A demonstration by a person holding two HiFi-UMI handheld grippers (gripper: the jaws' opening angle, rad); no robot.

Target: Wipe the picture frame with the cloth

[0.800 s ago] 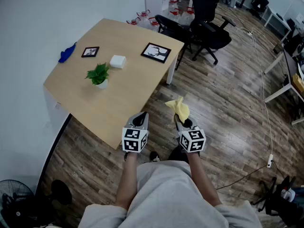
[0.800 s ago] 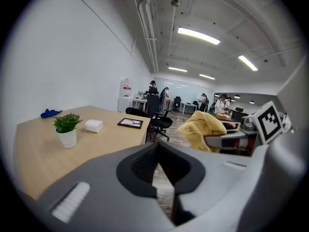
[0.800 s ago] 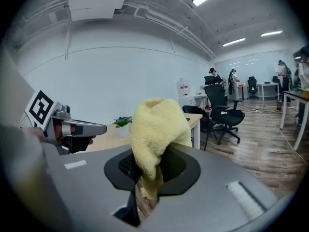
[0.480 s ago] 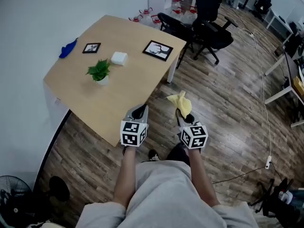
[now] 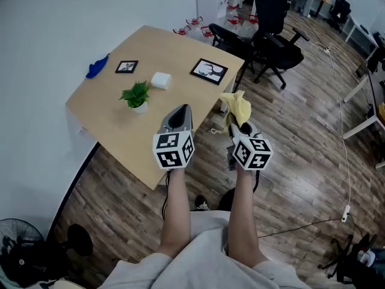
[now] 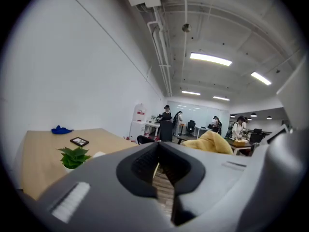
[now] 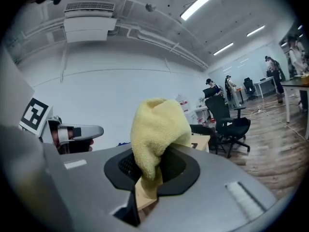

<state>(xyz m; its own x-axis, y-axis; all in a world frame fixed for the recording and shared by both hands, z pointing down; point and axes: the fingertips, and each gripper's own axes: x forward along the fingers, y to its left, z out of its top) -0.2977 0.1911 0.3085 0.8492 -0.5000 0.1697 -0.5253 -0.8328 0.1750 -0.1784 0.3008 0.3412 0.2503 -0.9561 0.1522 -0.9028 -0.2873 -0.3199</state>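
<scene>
Holding the cloth short of the table, frame not yet touched.
Right tool (image 5: 241, 125) pinches one fold of the yellow cloth (image 5: 236, 105); left tool (image 5: 181, 111) is pressed together on nothing. The larger picture frame (image 5: 209, 71) lies flat by the table's (image 5: 123, 134) far right corner. If wiped unsteadied, it could slide off, or the cloth could slip free.

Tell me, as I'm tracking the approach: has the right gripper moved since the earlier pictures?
Yes. The right gripper, shut on the yellow cloth, has moved forward, nearer the right-hand edge of the table.
</scene>
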